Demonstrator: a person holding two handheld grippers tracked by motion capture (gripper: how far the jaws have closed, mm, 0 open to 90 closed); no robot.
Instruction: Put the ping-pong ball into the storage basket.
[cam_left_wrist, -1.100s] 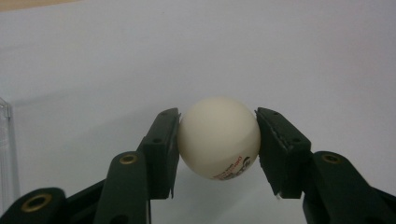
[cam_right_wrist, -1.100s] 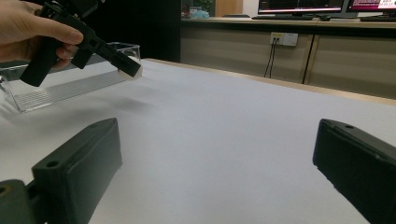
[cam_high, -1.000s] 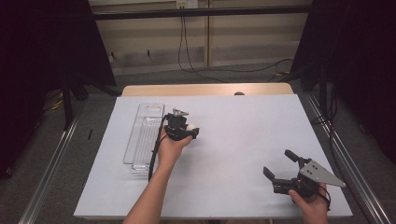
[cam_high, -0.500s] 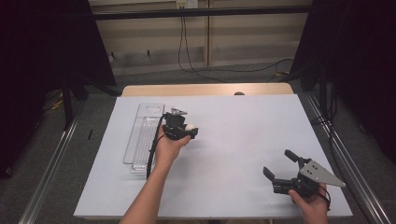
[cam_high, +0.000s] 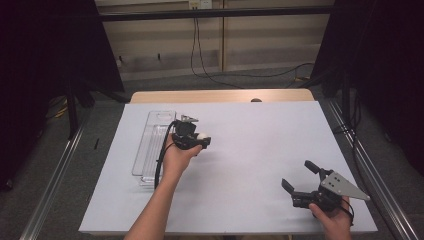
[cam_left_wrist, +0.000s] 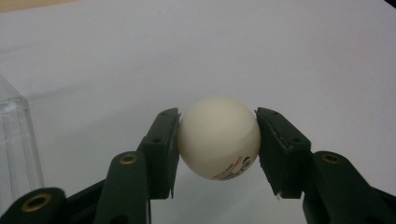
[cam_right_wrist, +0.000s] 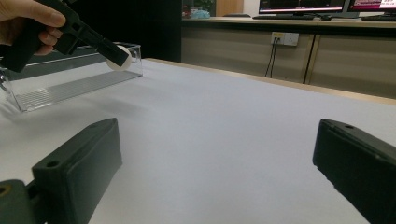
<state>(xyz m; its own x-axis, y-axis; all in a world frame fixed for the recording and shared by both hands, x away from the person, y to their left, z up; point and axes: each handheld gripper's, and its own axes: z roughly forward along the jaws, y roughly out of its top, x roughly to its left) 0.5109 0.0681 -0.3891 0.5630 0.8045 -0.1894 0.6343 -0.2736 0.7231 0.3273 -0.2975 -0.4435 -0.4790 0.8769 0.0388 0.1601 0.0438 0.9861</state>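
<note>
A white ping-pong ball (cam_left_wrist: 218, 138) with red and dark print is pinched between the two black pads of my left gripper (cam_left_wrist: 217, 144), held above the white table. From the high view, that left gripper (cam_high: 202, 139) hovers just right of a clear plastic tray (cam_high: 150, 147), with the ball (cam_high: 203, 136) at its tip. The right gripper view shows the ball (cam_right_wrist: 116, 58) in front of the tray (cam_right_wrist: 70, 84). My right gripper (cam_high: 300, 176) rests near the table's front right, its jaws wide apart with nothing between them.
The white table (cam_high: 260, 135) is bordered by metal rails (cam_high: 55, 175) on both sides. A wooden strip (cam_high: 220, 95) runs along its far edge. Cables hang down the back wall (cam_high: 200, 50).
My left gripper with the ball has shifted slightly towards the near side. The right gripper has not moved.
</note>
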